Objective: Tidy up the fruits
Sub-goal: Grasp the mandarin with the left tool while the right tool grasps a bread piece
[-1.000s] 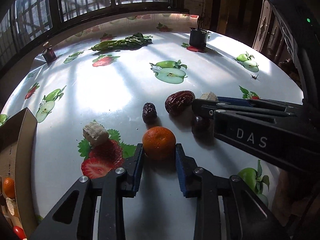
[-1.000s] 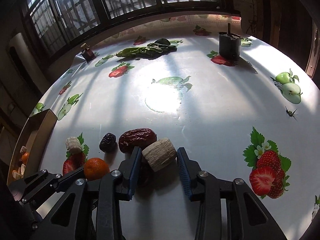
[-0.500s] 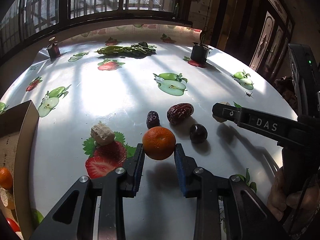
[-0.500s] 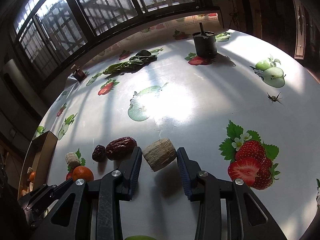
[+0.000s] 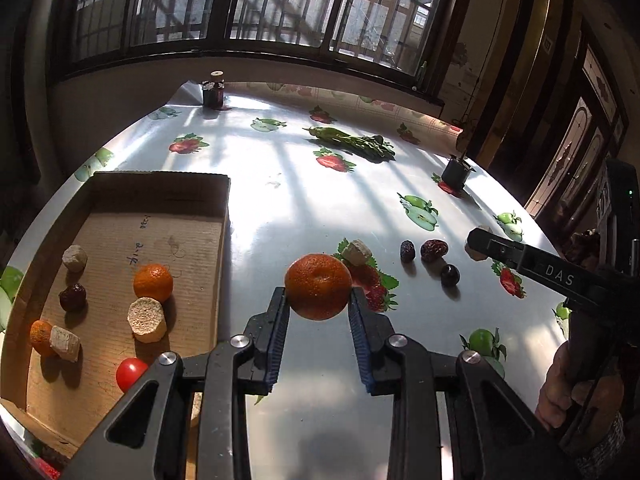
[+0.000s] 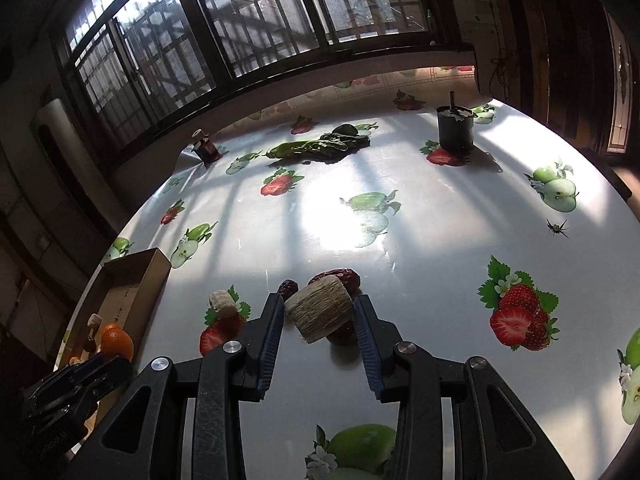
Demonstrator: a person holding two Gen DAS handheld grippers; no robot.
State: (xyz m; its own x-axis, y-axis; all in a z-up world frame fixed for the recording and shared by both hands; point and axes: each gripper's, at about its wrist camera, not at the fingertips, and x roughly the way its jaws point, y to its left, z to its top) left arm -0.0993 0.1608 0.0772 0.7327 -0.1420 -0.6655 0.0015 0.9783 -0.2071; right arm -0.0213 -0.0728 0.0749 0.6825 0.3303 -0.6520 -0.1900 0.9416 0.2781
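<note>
My left gripper is shut on an orange mandarin and holds it above the table, just right of a cardboard box. The box holds two mandarins, pale cut chunks, a dark fruit and a cherry tomato. My right gripper is shut on a pale fibrous chunk, lifted over a red date. On the table lie another pale chunk, two dates and a dark round fruit.
The round table has a glossy fruit-print cloth. At the far side are leafy greens, a black cup and a small dark jar. The table edge curves on the right.
Both grippers lifted their items off the table. The left one swung left with the mandarin, so the box now fills its left view. The right one rose with the chunk.
</note>
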